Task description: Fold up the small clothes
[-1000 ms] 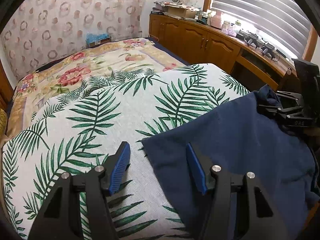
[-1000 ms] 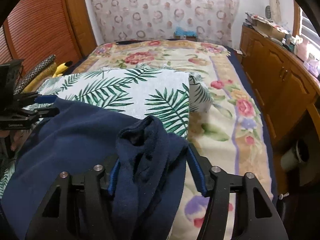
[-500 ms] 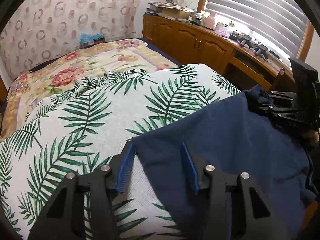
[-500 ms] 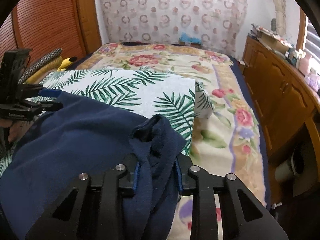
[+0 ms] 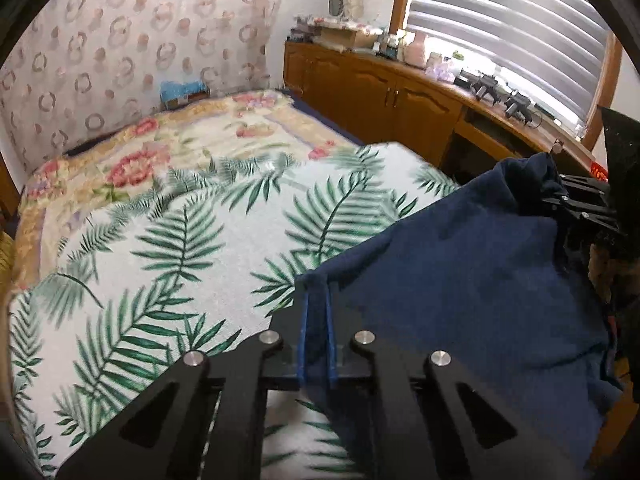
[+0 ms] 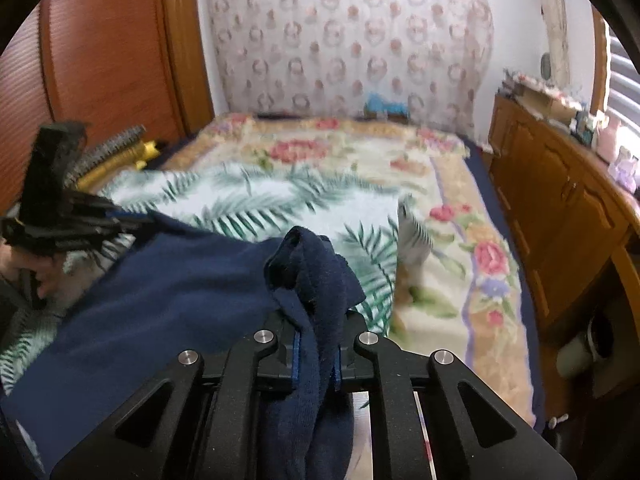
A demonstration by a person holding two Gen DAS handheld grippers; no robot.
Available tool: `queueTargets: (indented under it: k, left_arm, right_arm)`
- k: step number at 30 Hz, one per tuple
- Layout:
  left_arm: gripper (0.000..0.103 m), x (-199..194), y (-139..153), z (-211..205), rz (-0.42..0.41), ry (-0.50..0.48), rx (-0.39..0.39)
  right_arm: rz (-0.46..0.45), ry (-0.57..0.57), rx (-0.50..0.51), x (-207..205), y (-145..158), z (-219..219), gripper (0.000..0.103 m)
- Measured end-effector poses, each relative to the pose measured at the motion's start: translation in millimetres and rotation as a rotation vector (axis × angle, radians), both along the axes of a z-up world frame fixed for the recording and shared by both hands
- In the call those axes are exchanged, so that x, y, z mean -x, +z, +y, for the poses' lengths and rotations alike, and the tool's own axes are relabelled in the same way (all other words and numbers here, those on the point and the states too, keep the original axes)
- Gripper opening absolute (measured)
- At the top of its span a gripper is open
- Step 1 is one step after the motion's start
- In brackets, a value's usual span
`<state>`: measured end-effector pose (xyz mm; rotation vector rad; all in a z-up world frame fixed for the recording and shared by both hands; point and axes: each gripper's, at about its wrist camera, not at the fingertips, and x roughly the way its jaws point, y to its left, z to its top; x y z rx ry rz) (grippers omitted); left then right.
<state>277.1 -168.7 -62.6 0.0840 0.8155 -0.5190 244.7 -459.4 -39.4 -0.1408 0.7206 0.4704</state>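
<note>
A navy blue garment (image 5: 472,272) lies over the near end of a bed, on a white cover with green palm leaves (image 5: 192,240). My left gripper (image 5: 316,300) is shut on the garment's left corner. My right gripper (image 6: 316,344) is shut on a bunched corner of the same garment (image 6: 168,292), which rises in a lump above the jaws. The cloth stretches between the two grippers. The right gripper also shows at the right edge of the left wrist view (image 5: 580,208), and the left gripper at the left of the right wrist view (image 6: 100,216).
A floral bedspread (image 6: 448,216) covers the far part of the bed. Wooden cabinets (image 5: 384,96) with clutter on top run along the window side. A wooden wardrobe (image 6: 104,64) and a yellow hairbrush (image 6: 116,156) are on the other side. Patterned curtain behind.
Both grippers have closed on the navy garment, the left on its corner and the right on the bunched cloth. The garment has been lifted and pulled taut between them.
</note>
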Motion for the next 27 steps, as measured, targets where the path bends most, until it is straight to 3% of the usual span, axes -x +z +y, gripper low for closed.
queueTargets:
  k: [13,27]
  left_arm:
    - [0.003,113.2,124.8,34.5,-0.260,-0.014,0.192]
    - [0.003,260.8,245.5,130.9,-0.588,0.079,0.265]
  right_arm:
    - [-0.244,0.032,-0.004,93.3,103.9,22.9,0.007]
    - [-0.542,0.126,-0.055,224.4,228.9,66.0,0.007]
